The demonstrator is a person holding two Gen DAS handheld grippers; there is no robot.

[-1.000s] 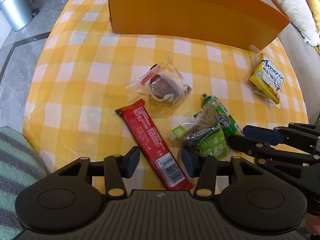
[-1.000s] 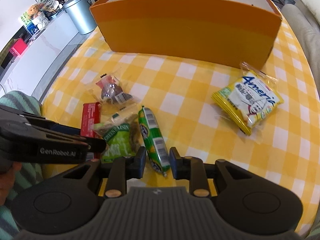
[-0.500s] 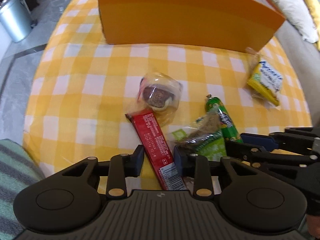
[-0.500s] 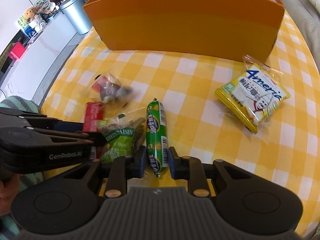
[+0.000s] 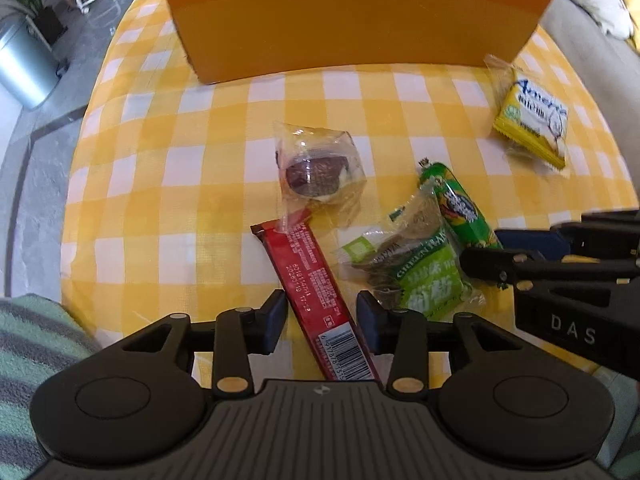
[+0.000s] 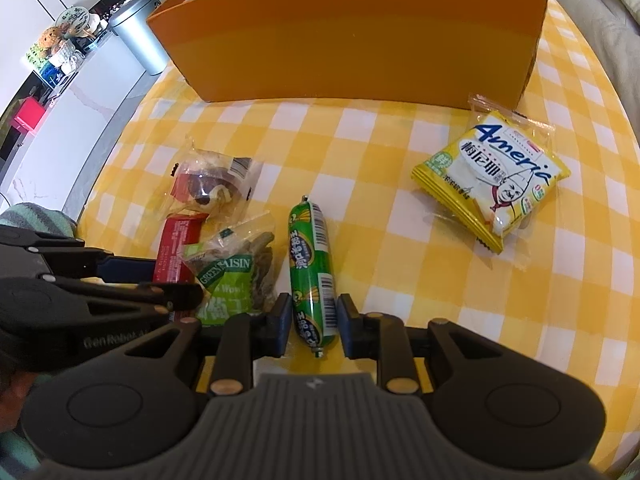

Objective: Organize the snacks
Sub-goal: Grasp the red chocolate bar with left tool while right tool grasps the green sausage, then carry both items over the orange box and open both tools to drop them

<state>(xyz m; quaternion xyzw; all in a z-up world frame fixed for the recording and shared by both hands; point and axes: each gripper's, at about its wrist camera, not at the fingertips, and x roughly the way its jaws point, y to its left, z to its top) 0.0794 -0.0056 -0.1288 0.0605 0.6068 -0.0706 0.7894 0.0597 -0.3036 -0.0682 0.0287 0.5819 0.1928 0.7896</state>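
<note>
Right wrist view: right claw [image 6: 313,322] grips the green plastic-wrapped sausage [image 6: 311,268]; left claw [image 5: 322,318] is opening around the red foil bar [image 5: 316,292]. Orange cardboard box [image 6: 352,40] waits at twelve o'clock; no snack visibly boxed.

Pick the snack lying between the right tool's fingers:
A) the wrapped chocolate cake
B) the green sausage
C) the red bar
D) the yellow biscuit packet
B: in the right wrist view the green sausage runs lengthwise between the right tool and its blue pads.
</note>
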